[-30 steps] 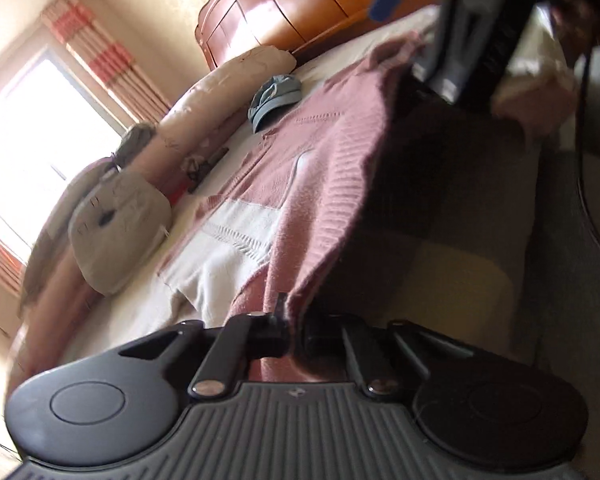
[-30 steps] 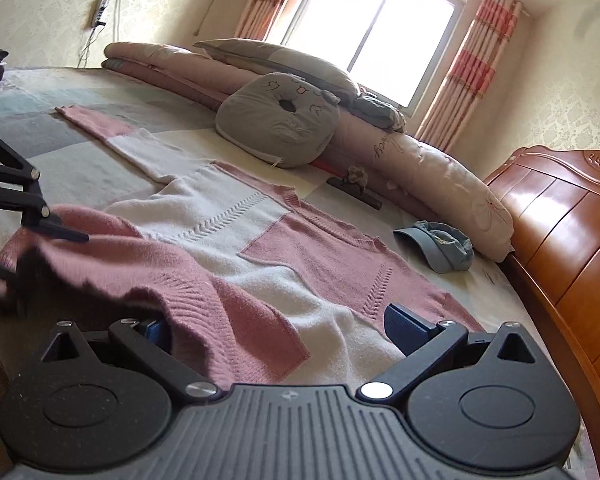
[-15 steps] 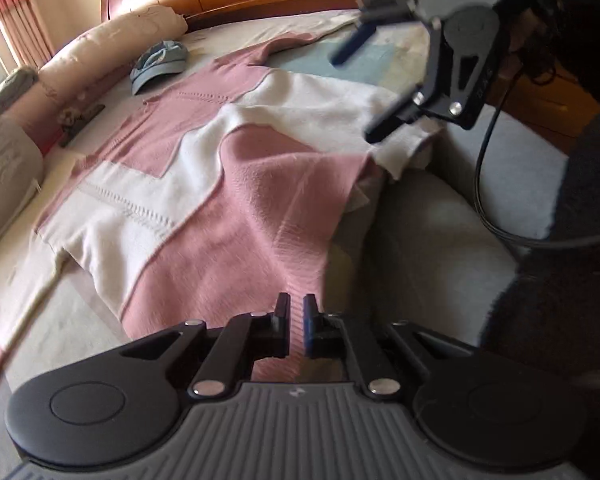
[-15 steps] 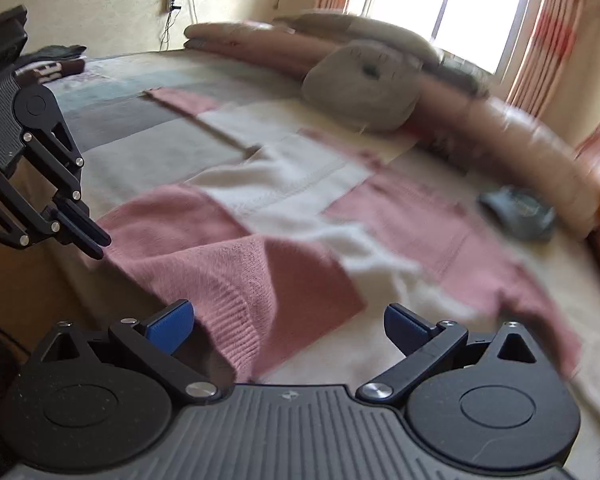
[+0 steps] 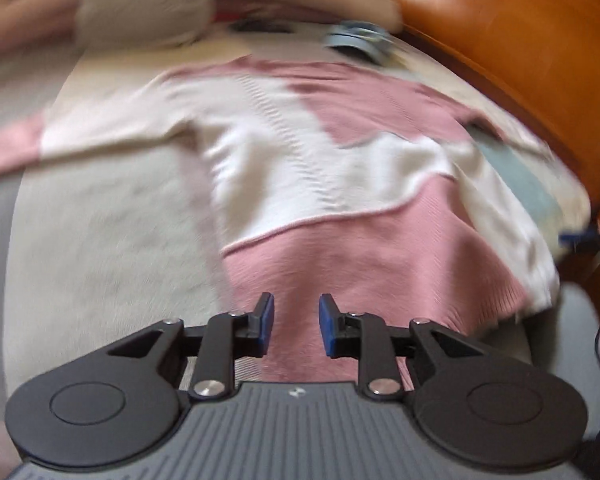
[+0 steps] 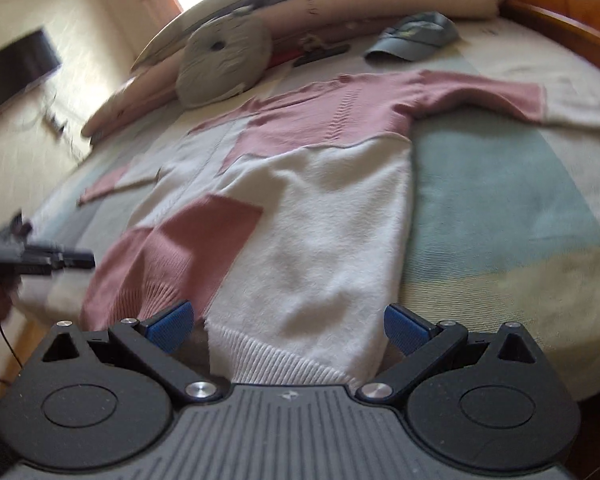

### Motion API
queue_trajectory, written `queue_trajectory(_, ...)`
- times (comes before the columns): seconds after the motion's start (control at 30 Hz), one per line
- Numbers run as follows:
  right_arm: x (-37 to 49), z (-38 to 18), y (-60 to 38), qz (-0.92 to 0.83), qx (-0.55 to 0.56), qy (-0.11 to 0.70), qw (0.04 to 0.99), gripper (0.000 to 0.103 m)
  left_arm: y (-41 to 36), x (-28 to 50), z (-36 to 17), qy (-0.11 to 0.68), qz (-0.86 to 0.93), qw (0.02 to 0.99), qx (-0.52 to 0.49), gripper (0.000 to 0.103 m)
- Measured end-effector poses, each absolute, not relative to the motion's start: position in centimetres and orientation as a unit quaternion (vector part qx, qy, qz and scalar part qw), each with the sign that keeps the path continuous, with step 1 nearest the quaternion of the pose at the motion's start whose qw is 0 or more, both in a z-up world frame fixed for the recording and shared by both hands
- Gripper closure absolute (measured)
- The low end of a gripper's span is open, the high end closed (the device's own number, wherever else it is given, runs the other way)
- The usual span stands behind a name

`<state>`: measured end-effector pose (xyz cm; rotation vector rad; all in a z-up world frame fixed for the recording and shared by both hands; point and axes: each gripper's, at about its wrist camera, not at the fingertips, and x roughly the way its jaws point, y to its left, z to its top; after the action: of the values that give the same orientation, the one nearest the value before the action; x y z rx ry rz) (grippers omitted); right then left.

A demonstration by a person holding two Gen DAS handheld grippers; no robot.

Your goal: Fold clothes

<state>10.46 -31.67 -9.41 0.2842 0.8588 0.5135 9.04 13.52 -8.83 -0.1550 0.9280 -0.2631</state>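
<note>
The pink-and-white sweater (image 6: 300,208) now lies spread flat on the bed (image 6: 500,200), its hem at the lower frame edge. The left tongs (image 5: 296,326), which pinched that hem a second ago, stand narrowly parted and empty; the right tongs (image 6: 288,324) gape wide. The sweater looks smoothed and ready for folding.

Pink-and-white patchwork sweater (image 6: 308,208), blue cap (image 6: 414,42), grey cushion (image 6: 224,66), pastel-checked bedspread (image 6: 500,200).

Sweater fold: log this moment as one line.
sweater: spread flat on bed, hem at near edge | left gripper: open over pink hem | right gripper: open wide over white hem | cap: beyond collar
</note>
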Motion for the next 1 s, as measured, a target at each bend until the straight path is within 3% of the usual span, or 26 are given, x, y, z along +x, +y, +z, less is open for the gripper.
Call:
queue_trajectory(0.27,16.3,-12.8,-33.5,0.256,0.256,0.457,0.812,0.0,16.2,9.7,-11.1,0.457,-0.12,0.865,-0.17,0.058)
queue_trajectory(0.47,19.1,-14.0,-34.8,0.264,0.363,0.45,0.772,0.0,17.7,11.5,-11.7,0.459,-0.121,0.849,-0.231,0.058)
queue_trajectory(1.0,16.2,-14.2,-33.8,0.308,0.35,0.473,0.748,0.0,19.8,9.8,-12.9,0.459,-0.151,0.817,-0.316,0.058)
